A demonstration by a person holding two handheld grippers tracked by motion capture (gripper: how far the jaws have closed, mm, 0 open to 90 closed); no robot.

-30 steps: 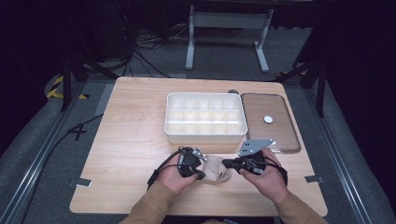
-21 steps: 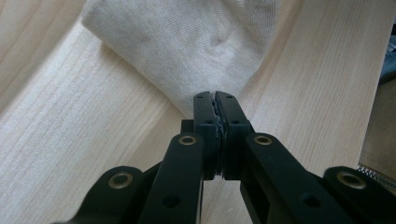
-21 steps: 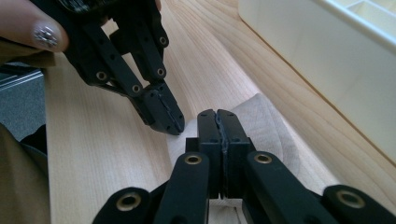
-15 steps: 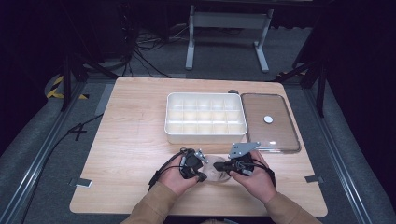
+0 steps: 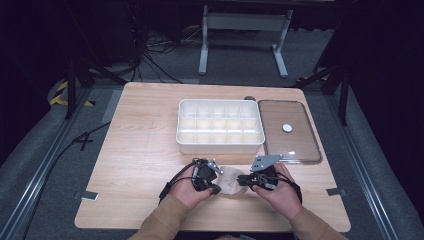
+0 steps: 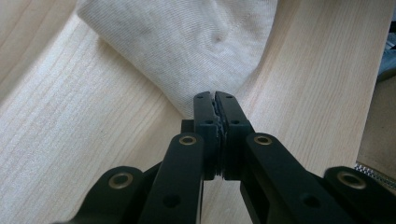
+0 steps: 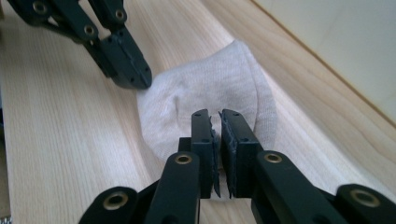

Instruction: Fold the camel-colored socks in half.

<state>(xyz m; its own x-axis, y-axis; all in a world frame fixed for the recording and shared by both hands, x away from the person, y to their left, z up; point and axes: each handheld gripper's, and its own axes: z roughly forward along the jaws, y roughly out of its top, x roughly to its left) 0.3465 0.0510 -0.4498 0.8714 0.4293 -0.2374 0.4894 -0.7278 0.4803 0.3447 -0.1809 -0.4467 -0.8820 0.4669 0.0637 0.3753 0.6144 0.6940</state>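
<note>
Left claw is clamped on one edge of the sock, jaws pressed together with a pinch of fabric between them. It pins that end so the sock can't slide. Sock lies flat on the bench, near the front edge, between both hands. Right claw sits over the opposite end, jaws slightly apart and just opening, sock under the tips, nothing pinched that I can see. Probably repositioning for a fresh bite, to fold or roll the sock. Behind the sock: white compartment tray, all cells look empty, likely where it ends up. Clear lid lies flat just right of the tray, off so the cells stay reachable.
</note>
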